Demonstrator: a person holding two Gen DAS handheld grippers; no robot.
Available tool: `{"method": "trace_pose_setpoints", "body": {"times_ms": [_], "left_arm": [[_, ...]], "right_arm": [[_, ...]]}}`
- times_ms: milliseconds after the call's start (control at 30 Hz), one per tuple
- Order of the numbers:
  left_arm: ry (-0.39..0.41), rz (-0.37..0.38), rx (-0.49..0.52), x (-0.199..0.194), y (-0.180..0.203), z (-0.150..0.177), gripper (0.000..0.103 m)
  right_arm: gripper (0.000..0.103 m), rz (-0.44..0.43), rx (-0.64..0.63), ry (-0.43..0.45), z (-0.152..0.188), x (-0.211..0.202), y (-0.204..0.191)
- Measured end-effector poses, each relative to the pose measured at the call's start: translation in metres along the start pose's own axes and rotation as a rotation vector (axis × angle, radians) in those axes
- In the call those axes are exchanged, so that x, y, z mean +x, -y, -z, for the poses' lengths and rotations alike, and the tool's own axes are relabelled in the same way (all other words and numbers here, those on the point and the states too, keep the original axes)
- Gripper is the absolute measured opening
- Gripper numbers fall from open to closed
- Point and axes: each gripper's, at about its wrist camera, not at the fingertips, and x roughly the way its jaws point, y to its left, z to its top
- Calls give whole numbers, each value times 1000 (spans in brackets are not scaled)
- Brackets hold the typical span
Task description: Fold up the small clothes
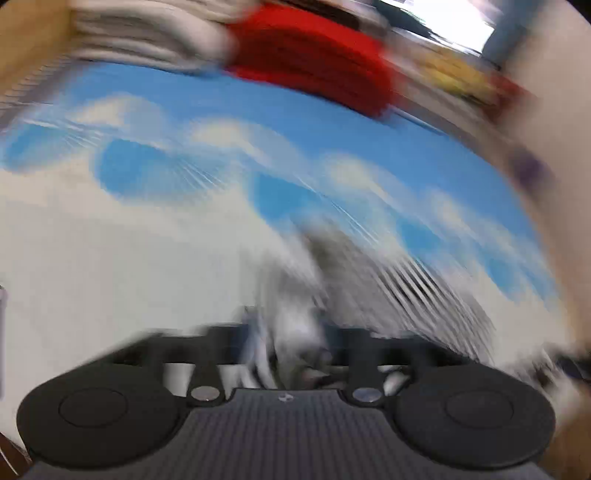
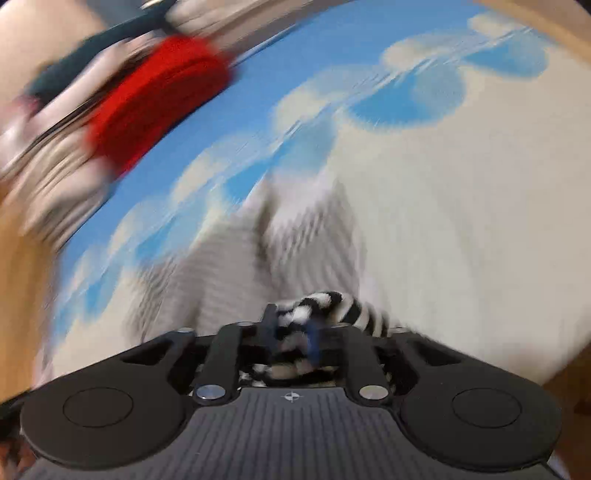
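Both views are heavily smeared by motion. A grey-and-white striped garment (image 1: pixel 424 288) rises from between the fingers of my left gripper (image 1: pixel 288 332) and trails off to the right over the cloth; the blur hides whether those jaws press on it. In the right wrist view the same striped garment (image 2: pixel 229 266) hangs over the surface. A bunched black-and-white striped edge of it sits between the two close-set fingers of my right gripper (image 2: pixel 291 328), which is shut on it.
A blue cover with white clouds (image 1: pixel 184 177) (image 2: pixel 443 221) spreads under both grippers. A red garment (image 1: pixel 314 55) (image 2: pixel 159 99) lies at its far edge beside a pale pile of clothes (image 1: pixel 140 33). Wood (image 2: pixel 22 240) borders the cover.
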Motion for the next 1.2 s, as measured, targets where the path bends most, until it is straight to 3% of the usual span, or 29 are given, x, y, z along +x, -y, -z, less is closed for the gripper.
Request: {"method": "trace_pose_setpoints", "body": {"times_ms": [33, 67, 133, 200, 267, 400, 500, 567, 600, 633, 667, 700, 733, 867, 1067, 1133, 1200], "left_arm": [[31, -41, -22, 11, 0, -18, 82], [51, -67, -53, 19, -1, -34, 82], [74, -21, -118, 25, -7, -45, 91], [116, 43, -113, 26, -13, -33, 99], [146, 47, -67, 35, -14, -10, 102], [81, 37, 42, 85, -10, 32, 102], [28, 39, 70, 118, -17, 50, 102], [3, 78, 79, 131, -17, 51, 102], [-12, 97, 80, 135, -17, 52, 102], [-35, 116, 78, 139, -17, 52, 92], [-67, 122, 75, 146, -17, 51, 78], [-98, 126, 80, 151, -15, 50, 29], [-127, 133, 79, 155, -15, 50, 11], [-36, 107, 122, 129, -2, 50, 4], [187, 180, 165, 42, 1, 56, 4], [248, 197, 152, 29, 1, 45, 4], [256, 185, 128, 38, 8, 23, 4]], "right_arm": [[80, 33, -2, 43, -10, 5, -7], [81, 24, -20, 100, -16, 5, -12], [82, -82, -51, 168, -13, 3, -9], [83, -195, -67, 215, 1, 7, 0], [84, -229, -93, 245, 13, 23, 12], [83, -114, -116, 223, 24, 80, 28], [82, -123, -139, 155, 28, 119, 36], [80, -141, -192, 96, 28, 132, 28], [75, -145, -215, 84, 28, 134, 23], [68, -143, -232, 74, 28, 136, 19], [32, -118, -251, 53, 28, 139, 15], [2, -97, -252, 41, 28, 140, 13], [2, -91, -242, 47, 28, 137, 12], [1, -125, -301, 145, 36, 97, 6], [1, -235, -347, 380, 43, 9, 7], [1, -240, -331, 448, 32, 1, 1], [1, -212, -324, 459, 12, 13, -10]]}}
